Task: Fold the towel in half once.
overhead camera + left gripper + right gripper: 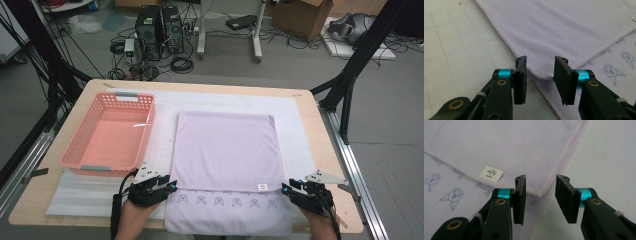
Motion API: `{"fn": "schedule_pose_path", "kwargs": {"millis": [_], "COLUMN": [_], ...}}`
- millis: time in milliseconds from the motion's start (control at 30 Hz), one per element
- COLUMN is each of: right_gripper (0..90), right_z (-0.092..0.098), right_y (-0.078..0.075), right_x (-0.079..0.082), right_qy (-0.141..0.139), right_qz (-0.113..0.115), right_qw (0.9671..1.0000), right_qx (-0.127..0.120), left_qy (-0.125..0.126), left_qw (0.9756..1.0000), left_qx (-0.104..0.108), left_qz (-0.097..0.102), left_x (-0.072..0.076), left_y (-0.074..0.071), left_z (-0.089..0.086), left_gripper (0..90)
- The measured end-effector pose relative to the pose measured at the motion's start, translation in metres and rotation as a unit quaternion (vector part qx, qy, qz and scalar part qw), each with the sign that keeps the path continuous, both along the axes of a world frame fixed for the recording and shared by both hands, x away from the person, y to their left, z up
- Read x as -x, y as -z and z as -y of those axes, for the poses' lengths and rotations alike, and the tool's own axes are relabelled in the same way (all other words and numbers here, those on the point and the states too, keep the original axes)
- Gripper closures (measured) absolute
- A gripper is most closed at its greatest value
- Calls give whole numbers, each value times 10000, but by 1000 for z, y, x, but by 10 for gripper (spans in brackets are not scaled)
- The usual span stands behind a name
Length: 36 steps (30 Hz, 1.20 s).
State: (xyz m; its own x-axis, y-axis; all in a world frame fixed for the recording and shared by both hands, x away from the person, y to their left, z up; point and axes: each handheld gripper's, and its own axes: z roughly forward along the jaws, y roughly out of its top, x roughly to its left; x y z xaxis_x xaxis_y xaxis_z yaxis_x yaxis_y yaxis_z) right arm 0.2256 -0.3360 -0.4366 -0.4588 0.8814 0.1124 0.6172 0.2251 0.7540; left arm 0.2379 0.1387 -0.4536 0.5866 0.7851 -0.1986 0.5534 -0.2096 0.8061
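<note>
Both tongs are released, jaws apart with nothing pinched. My left tongs point(167, 186) sit at the near-left corner of the folded-over layer of the lilac towel point(225, 150), and my right tongs point(289, 187) sit at its near-right corner.

What worries me most is catching the wrong thickness. The towel lies flat on the worktop point(320, 150), its upper layer folded so that its edge runs left to right just beyond the printed strip point(227, 201) at the near side. If I close too low, I could pinch the printed bottom layer along with the top corner, and the whole cloth would drag instead of folding. If I close too high or too far out, the pads may slip off the stitched hem and come away with nothing. Uneven timing between my hands would skew the fold.

In the left gripper view the folded corner point(541, 75) lies between my jaws, slightly beyond them and untouched. In the right gripper view the matching corner point(537, 194) lies likewise in the gap, with the white label point(491, 173) to its left. A pink basket point(80, 155) stands at the far left, well apart from both tongs.
</note>
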Motion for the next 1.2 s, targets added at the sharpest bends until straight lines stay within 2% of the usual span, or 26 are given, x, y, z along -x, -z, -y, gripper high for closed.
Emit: {"fn": "schedule_pose_path", "kwargs": {"millis": [67, 133, 200, 233, 267, 333, 567, 767, 900, 1067, 1200], "right_gripper": [657, 694, 739, 766, 828, 859, 874, 874, 873, 873, 872], "right_z": [-4, -7, -8, -8, -9, -8, -8, -5, -7, -7, -6], "right_y": [2, 5, 5, 5, 5, 4, 1, -3, -1, -2, -2], "right_x": [-1, -2, -2, -1, -1, -1, 2, 5, 6, 5, 5], "right_qy": [-48, -105, -98, -105, -56, -73, -140, -107, -149, -151, -151], "right_qz": [-97, -165, -146, -150, -146, -108, 9, 106, 95, 132, 114], "right_qw": [9999, 9995, 9992, 9989, 9987, 9984, 9983, 9986, 9983, 9983, 9985], "right_qx": [72, 249, 361, 431, 485, 552, 568, 511, 564, 541, 523], "left_qy": [26, 91, 97, 116, 115, 137, 145, 144, 37, 33, -65], "left_qw": [9999, 9998, 9997, 9996, 9996, 9995, 9986, 9981, 9984, 9990, 9996], "left_qx": [-101, -162, -208, -245, -217, -209, -3, 35, 54, 28, 94], "left_qz": [25, 46, 85, 115, 132, 198, 512, 602, 568, 445, 242], "left_x": [1, 1, 3, 3, 3, 4, 9, 12, 11, 8, 4], "left_y": [0, 1, 0, 0, -1, -1, -9, -11, -11, -8, -4], "left_z": [1, 2, 3, 3, 4, 3, -2, -5, -8, -6, -3], "left_gripper": [679, 778, 835, 847, 851, 854, 854, 851, 833, 816, 658]}}
